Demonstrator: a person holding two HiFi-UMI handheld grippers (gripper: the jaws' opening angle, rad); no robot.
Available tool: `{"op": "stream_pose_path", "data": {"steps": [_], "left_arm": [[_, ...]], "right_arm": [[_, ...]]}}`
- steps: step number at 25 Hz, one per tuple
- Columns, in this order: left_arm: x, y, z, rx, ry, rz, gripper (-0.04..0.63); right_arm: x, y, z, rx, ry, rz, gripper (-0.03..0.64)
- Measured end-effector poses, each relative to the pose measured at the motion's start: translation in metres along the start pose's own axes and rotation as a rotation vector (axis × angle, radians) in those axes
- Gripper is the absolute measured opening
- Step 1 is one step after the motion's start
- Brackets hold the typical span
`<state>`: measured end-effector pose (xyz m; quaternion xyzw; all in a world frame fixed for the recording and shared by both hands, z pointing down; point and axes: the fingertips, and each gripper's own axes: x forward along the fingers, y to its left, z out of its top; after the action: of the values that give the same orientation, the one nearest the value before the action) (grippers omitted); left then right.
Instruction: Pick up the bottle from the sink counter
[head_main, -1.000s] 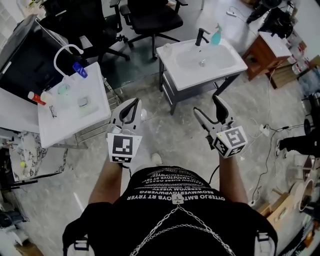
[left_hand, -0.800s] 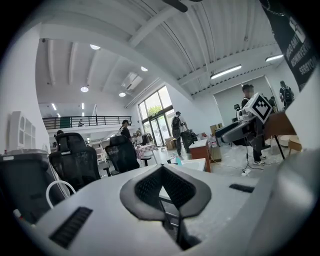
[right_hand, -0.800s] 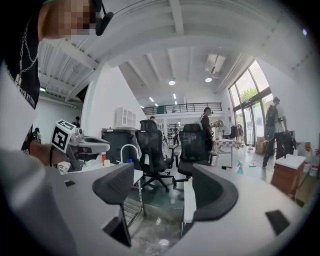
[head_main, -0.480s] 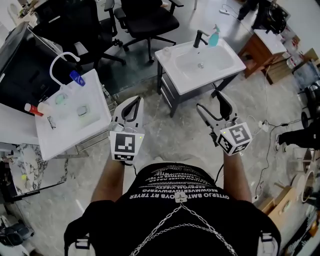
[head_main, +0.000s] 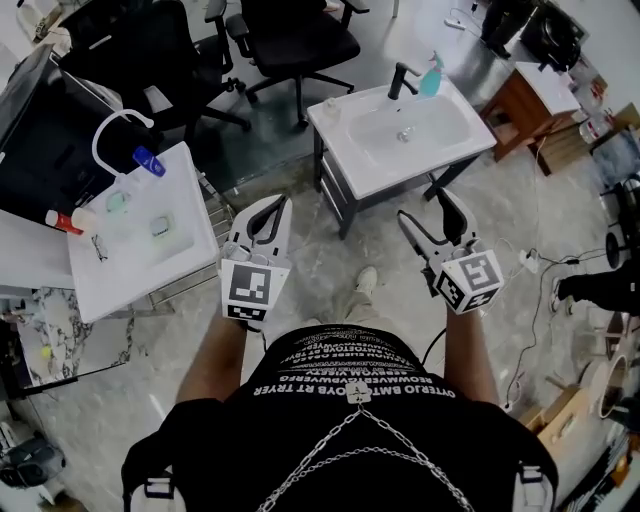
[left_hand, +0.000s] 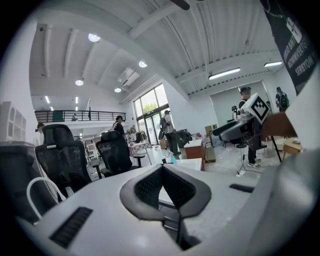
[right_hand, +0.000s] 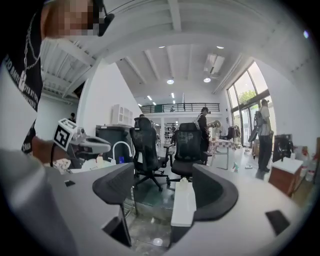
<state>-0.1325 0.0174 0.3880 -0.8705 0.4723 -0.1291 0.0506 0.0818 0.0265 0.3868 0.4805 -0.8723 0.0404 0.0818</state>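
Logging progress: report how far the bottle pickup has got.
Done: nothing; the teal plastic bottle stands on the white sink counter beside the black faucet. In hand: nothing; right claw open and empty, left claw shut, both short of the sink. Left: approach, grasp, lift.

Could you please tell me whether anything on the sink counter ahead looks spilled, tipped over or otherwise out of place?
Nothing stands out. The teal bottle stands upright beside the black faucet at the back of the sink counter, and no spill shows on it.
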Motion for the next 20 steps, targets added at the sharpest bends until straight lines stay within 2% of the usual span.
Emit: {"op": "stream_pose_path", "data": {"steps": [2, 5, 11, 20], "left_arm": [[0.014, 0.008, 0.002, -0.023, 0.006, 0.018, 0.006], [0.036, 0.022, 0.007, -0.002, 0.022, 0.059, 0.005], [0.080, 0.057, 0.002, -0.029, 0.079, 0.151, 0.005], [0.148, 0.063, 0.015, -0.033, 0.092, 0.184, 0.005]], "right_arm": [[0.014, -0.012, -0.003, -0.029, 0.014, 0.011, 0.341], [0.042, -0.033, -0.003, -0.015, 0.012, 0.048, 0.341], [0.107, -0.060, 0.007, -0.038, 0.014, 0.156, 0.341], [0.156, -0.112, 0.016, -0.036, 0.027, 0.240, 0.341]]}}
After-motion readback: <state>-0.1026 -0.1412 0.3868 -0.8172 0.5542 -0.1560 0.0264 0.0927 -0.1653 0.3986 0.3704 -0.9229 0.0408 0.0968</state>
